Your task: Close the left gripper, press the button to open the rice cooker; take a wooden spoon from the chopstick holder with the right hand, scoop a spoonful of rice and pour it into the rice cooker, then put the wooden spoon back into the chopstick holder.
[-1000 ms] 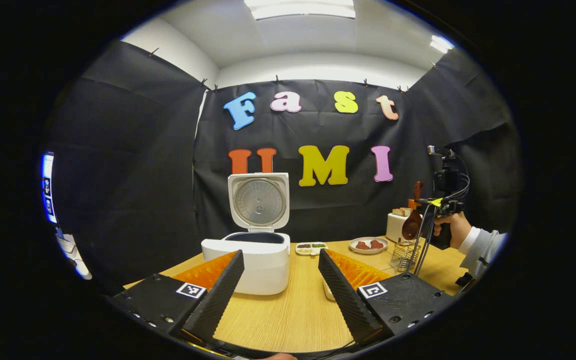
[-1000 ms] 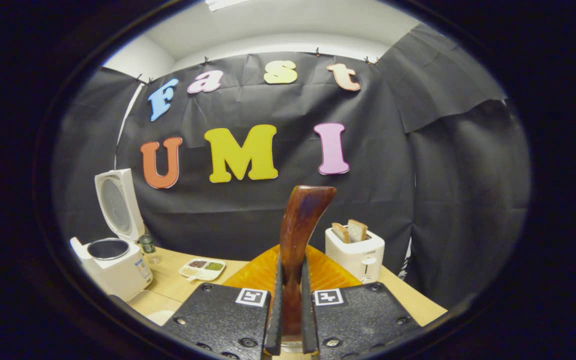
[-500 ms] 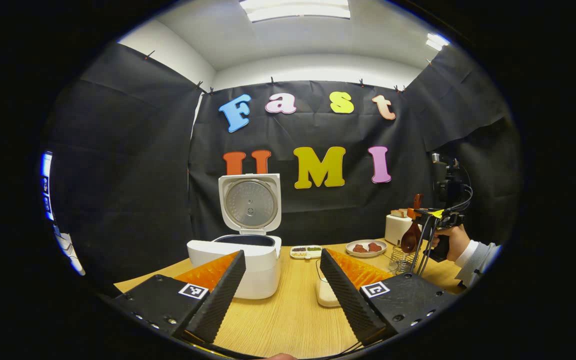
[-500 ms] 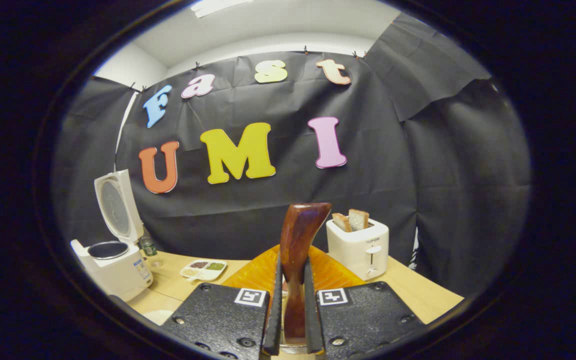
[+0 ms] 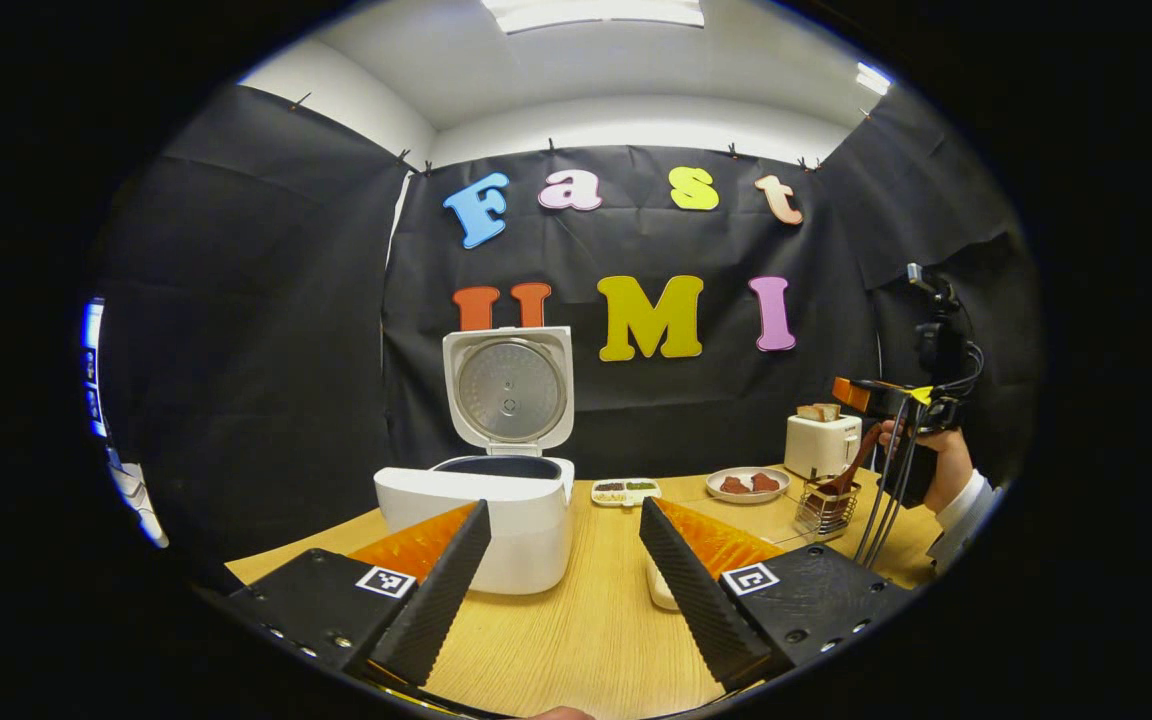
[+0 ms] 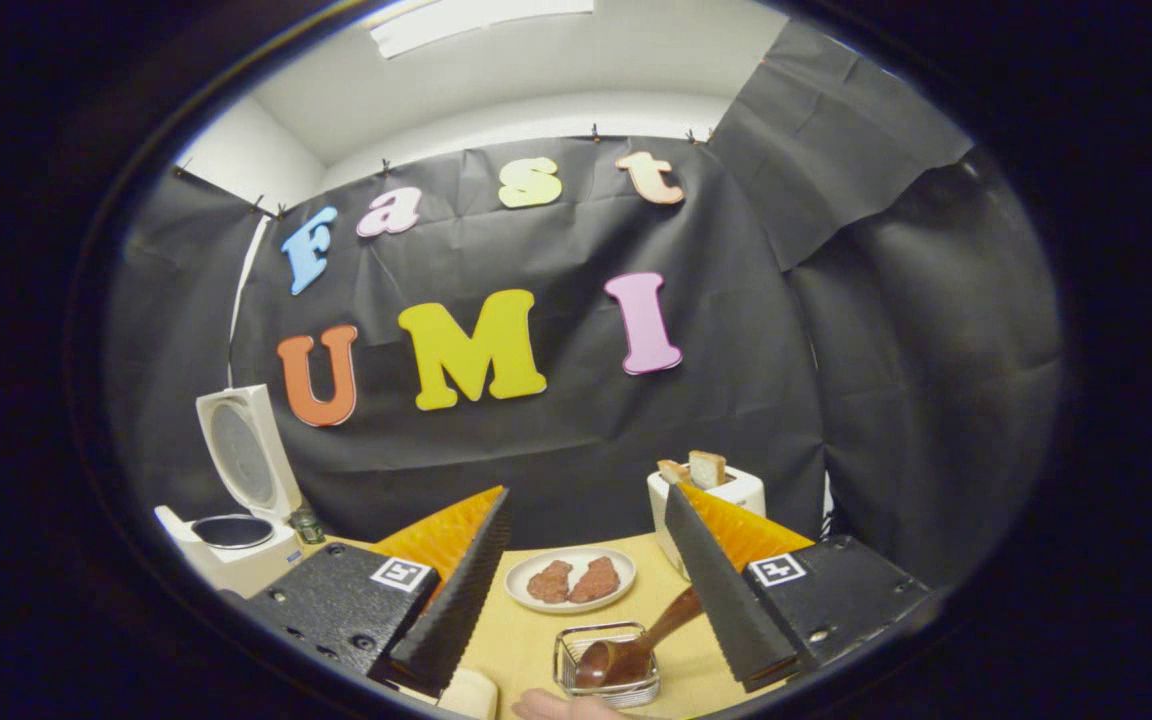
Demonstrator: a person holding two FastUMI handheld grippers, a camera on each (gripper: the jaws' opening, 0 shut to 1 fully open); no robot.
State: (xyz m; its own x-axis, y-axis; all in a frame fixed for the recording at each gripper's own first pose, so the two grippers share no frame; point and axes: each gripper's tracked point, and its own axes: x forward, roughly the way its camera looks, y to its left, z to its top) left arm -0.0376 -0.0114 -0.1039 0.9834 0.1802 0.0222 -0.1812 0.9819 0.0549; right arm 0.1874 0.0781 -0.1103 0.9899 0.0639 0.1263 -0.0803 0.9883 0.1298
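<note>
The white rice cooker [image 5: 496, 510] stands on the table with its lid up, just beyond my left gripper [image 5: 562, 510], which is open and holds nothing. A white rice bowl [image 5: 658, 590] peeks out behind its right-hand finger. In the right gripper view, the brown wooden spoon [image 6: 626, 655] rests in the wire chopstick holder [image 6: 604, 668], bowl end down and handle leaning right. My right gripper [image 6: 586, 497] hangs open above it, apart from the spoon. In the left gripper view, the right gripper [image 5: 876, 395] sits far right in a hand, over the holder [image 5: 824, 508].
A plate of meat pieces [image 6: 571, 580] and a white toaster [image 6: 706, 490] with bread stand behind the holder. A small sectioned dish [image 5: 624, 490] lies mid-table. The open cooker [image 6: 231, 535] is far left in the right gripper view. Bare wooden table [image 5: 586, 620] lies between my left fingers.
My right gripper has opened and let go of the spoon, which now sits in the holder, and the gripper has pulled back above it. The left gripper has barely shifted.
</note>
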